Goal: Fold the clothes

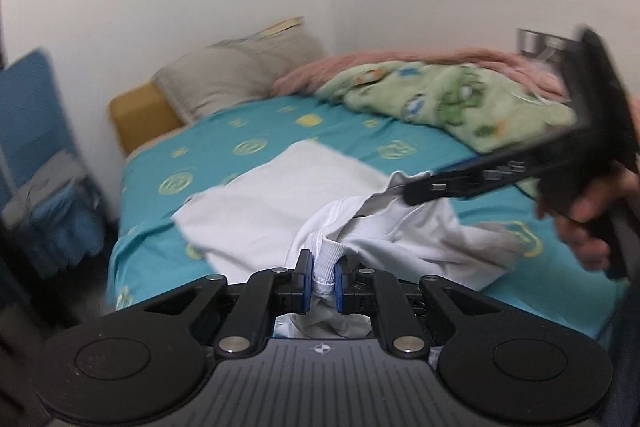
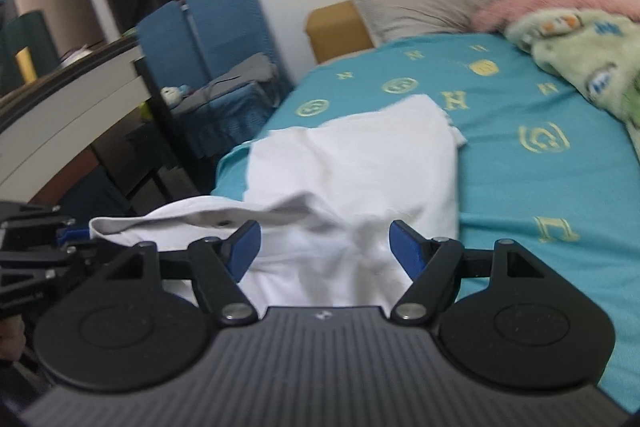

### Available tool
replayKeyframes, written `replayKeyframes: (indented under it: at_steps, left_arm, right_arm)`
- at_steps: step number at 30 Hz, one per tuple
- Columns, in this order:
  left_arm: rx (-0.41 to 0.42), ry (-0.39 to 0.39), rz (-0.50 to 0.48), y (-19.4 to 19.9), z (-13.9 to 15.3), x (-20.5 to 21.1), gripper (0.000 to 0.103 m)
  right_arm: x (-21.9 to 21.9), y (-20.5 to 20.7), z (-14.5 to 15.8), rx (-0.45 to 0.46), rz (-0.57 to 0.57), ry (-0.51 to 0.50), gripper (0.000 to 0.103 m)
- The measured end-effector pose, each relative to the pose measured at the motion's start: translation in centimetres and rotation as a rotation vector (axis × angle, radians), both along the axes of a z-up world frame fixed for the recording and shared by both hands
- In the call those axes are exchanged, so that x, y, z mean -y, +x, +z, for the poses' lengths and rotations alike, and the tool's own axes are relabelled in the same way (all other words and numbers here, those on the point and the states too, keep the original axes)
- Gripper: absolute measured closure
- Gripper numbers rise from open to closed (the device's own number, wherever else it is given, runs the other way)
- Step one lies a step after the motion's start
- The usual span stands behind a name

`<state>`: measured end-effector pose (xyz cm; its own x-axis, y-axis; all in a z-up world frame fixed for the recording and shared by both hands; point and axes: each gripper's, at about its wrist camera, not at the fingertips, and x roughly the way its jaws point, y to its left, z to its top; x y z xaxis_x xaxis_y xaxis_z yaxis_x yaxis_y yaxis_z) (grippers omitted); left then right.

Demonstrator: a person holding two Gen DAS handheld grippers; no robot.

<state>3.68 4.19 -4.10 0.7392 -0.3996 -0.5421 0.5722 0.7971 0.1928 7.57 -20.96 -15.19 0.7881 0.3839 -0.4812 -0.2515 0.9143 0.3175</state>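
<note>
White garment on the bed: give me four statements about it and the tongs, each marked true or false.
1. The left tongs are shut on a ribbed edge of the white garment. True.
2. The right tongs are clamped on the garment. False: their jaws stand wide apart, holding nothing.
3. The garment lies on a teal bedsheet with yellow patterns. True.
4. The green blanket covers the garment. False: it is bunched farther back on the bed, apart from the garment.
</note>
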Motion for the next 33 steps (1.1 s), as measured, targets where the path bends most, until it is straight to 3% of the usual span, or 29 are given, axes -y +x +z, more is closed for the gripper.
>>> replayKeyframes:
  at_steps: [3,7,10,12,14,19,22,26,27,29,31,33]
  left_arm:
    - [0.019,-0.005,-0.050,-0.9,0.0,0.5,0.091]
    - [0.045,-0.011,-0.117,-2.1,-0.1,1.1,0.092]
    - [0.058,-0.007,-0.169,-2.9,-0.2,1.4,0.093]
    - [0.061,0.004,-0.205,-3.3,-0.5,1.6,0.093]
    - [0.060,0.012,-0.239,-3.8,-0.7,1.8,0.093]
    - [0.069,-0.021,-0.282,-4.4,-0.7,1.7,0.095]
    - [0.047,-0.135,-0.242,-3.5,0.3,0.3,0.095]
    - [-0.016,-0.289,-0.165,-1.7,1.3,-1.8,0.095]
    - [-0.033,-0.316,-0.144,-1.3,1.5,-2.2,0.095]
    - [-0.070,-0.348,-0.102,-0.3,1.7,-3.0,0.095]
    - [-0.095,-0.349,-0.061,0.4,1.7,-3.3,0.095]
    - [-0.109,-0.321,-0.021,0.9,1.5,-3.3,0.095]
  right_arm:
    - [-0.3,0.5,-0.1,-0.021,-0.017,-0.021,0.030]
    - [1.1,2.0,-1.7,-0.163,-0.106,-0.015,0.030]
    - [3.5,2.4,-2.7,-0.252,-0.191,0.105,0.029]
    - [5.2,2.3,-3.2,-0.288,-0.227,0.229,0.029]
    - [6.0,2.0,-3.3,-0.304,-0.251,0.290,0.029]
    - [5.8,1.5,-3.1,-0.321,-0.310,0.198,0.029]
    - [5.9,1.8,-3.6,-0.366,-0.311,0.112,0.028]
    - [4.5,1.8,-4.5,-0.431,-0.202,0.012,0.031]
    - [4.1,1.7,-4.3,-0.410,-0.188,-0.022,0.035]
    - [3.3,1.2,-3.4,-0.343,-0.165,-0.070,0.064]
    - [2.7,0.5,-2.1,-0.257,-0.145,-0.085,0.087]
    - [2.2,-0.3,-0.7,-0.168,-0.124,-0.093,0.093]
